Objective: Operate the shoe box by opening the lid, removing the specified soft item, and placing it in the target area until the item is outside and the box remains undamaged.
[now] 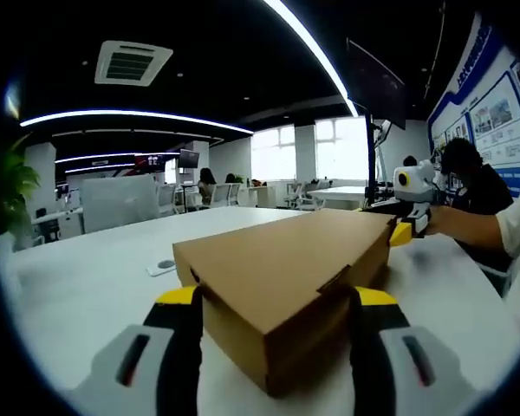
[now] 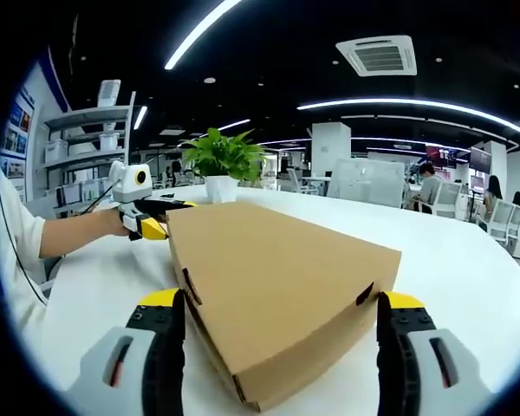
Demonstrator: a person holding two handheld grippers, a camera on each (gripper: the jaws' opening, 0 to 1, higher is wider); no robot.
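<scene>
A shut brown cardboard shoe box (image 1: 286, 260) lies on the white table (image 1: 87, 277), lid down and nothing of its inside showing. My left gripper (image 1: 277, 299) is open, its yellow-tipped jaws standing on either side of the box's near corner. At the box's far end is the right gripper (image 1: 412, 204), held by a person's hand. In the right gripper view the same box (image 2: 277, 277) runs away from me, and my right gripper (image 2: 282, 303) is open around its near end. The left gripper (image 2: 143, 208) sits at the far corner.
A potted green plant (image 2: 221, 160) stands on the table behind the box. Shelves (image 2: 91, 130) rise at the left. A small flat object (image 1: 163, 266) lies on the table left of the box. A seated person (image 1: 472, 182) and a dark monitor (image 1: 377, 82) are beyond.
</scene>
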